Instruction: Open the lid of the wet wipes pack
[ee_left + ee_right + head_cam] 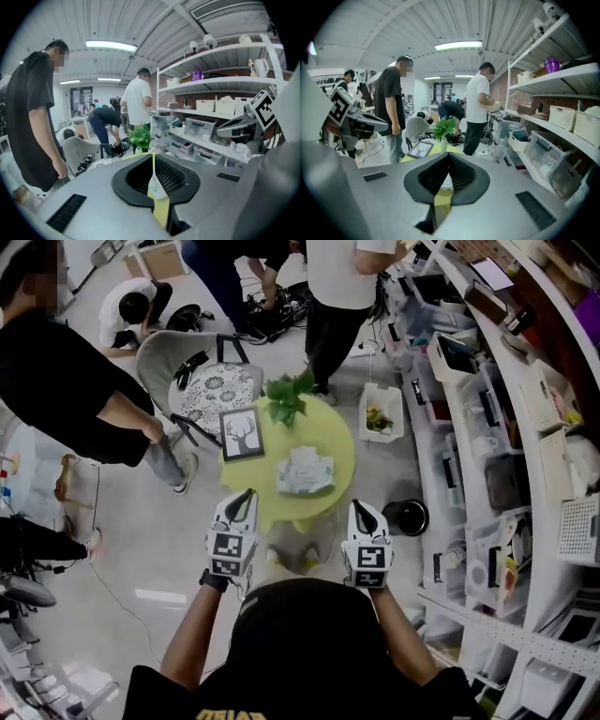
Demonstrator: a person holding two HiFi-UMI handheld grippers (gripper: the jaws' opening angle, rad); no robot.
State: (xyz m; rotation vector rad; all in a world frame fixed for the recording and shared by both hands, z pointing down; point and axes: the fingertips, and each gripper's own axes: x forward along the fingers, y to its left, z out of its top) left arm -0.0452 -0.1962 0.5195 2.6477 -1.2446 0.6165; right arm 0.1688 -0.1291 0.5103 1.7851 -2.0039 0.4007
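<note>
The left gripper (153, 157) had its dark jaws closed, tips meeting, with nothing gripped between them. Through the narrow slit nearer the camera showed a strip of yellow-green table (162, 214) and a pale patch on it, apparently the wet wipes pack (157, 187). Just beyond the jaw tips stood a leafy plant (140, 136). At the right, the right gripper (222, 131) hung level, its marker cube (262, 110) facing the camera. A person in a black shirt (33, 126) stood near at the left beside a grey chair (79, 154). Farther off, a person in a white shirt (136, 101) faced white shelves (220, 84) holding clear bins (201, 127).
</note>
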